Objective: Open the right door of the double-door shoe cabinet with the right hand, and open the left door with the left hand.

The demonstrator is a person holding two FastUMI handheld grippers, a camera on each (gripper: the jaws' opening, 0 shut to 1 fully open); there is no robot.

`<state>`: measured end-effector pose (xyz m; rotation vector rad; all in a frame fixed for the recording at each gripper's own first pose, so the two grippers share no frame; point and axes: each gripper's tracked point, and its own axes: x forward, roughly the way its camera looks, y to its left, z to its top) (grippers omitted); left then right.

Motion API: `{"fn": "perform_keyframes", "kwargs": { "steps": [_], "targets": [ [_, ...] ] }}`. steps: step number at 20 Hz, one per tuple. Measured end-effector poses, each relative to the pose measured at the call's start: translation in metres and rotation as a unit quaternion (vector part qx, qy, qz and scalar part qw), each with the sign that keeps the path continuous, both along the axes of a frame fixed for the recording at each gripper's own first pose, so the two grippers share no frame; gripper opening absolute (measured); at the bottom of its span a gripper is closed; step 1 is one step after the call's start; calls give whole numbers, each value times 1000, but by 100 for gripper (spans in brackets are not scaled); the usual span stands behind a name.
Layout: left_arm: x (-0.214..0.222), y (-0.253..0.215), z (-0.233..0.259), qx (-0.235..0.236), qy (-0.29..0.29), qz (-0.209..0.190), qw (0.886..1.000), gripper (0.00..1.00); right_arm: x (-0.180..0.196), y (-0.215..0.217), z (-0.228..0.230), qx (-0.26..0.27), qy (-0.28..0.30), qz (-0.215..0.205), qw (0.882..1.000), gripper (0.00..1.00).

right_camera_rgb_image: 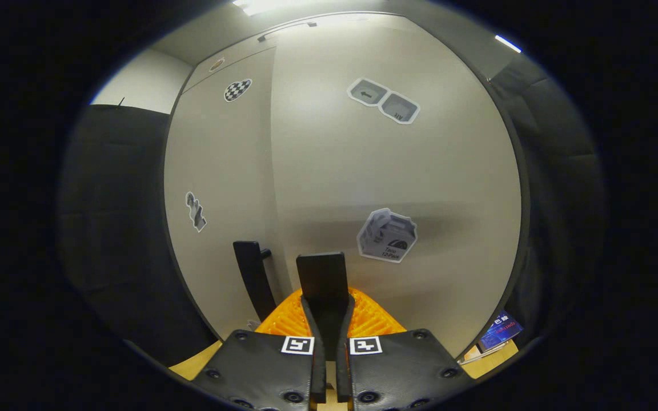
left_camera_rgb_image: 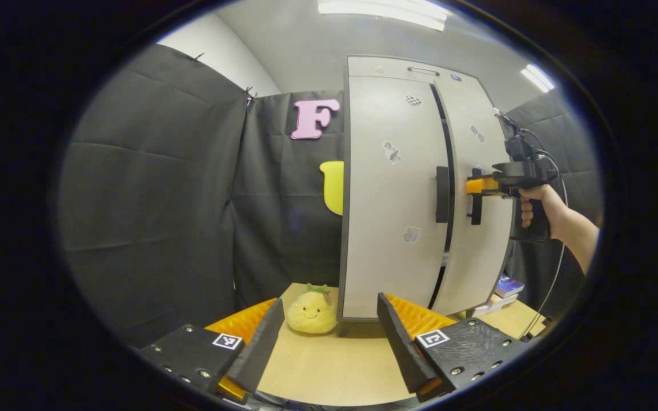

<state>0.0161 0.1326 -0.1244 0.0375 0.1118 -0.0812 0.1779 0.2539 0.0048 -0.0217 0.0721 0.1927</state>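
We see the shoe cabinet (left_camera_rgb_image: 397, 194) standing near the tabletop's (left_camera_rgb_image: 329, 365) far edge, with bare tabletop between it and our left gripper (left_camera_rgb_image: 329, 342), whose fingers are spread wide and hold nothing. The cabinet is pale grey with stickers on both doors. The left door (left_camera_rgb_image: 389, 228) sits shut, its dark handle (left_camera_rgb_image: 442, 194) near the middle seam. The right door (left_camera_rgb_image: 477, 228) stands slightly ajar, and our right gripper (right_camera_rgb_image: 326, 319) pinches its handle (right_camera_rgb_image: 322, 279) between both fingers. A yellow plush toy (left_camera_rgb_image: 312, 311) rests just beside the cabinet's left front corner. Some books (left_camera_rgb_image: 506, 288) lie near the tabletop's right edge, beside the cabinet.
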Motion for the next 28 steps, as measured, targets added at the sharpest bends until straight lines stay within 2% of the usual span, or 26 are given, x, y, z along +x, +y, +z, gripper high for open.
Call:
{"fn": "perform_keyframes", "kwargs": {
  "steps": [2,3,5,13,17,18,20,23,24,25,28],
  "targets": [
    [-4,-9,-7,1,10,-6,1000,94,-12,-4,-2,8,8,15,1000,5],
    [-7,-14,-8,1,13,-12,1000,94,-20,-6,-2,20,12,17,1000,9],
    [-6,-26,-9,-1,16,-28,999,94,-33,-11,-1,28,12,20,999,9],
    [2,-61,1,9,0,-70,998,95,-54,-27,3,25,13,9,1000,9],
    [1,-70,-5,-2,5,-81,997,95,-64,-36,5,41,13,3,999,9],
    [1,-71,-8,-4,9,-82,997,95,-66,-38,6,47,13,1,999,5],
    [3,-70,-12,-7,13,-81,997,95,-69,-41,7,52,9,-5,999,8],
    [5,-69,-15,-9,16,-81,997,95,-70,-47,8,50,9,-13,999,8],
    [7,-70,-14,-9,16,-81,997,95,-72,-49,8,51,9,-16,999,5],
    [9,-71,-14,-10,14,-83,996,95,-73,-51,9,50,8,-18,999,8],
    [9,-74,-16,-9,14,-91,996,95,-75,-60,11,35,6,-29,999,8]
  ]
}}
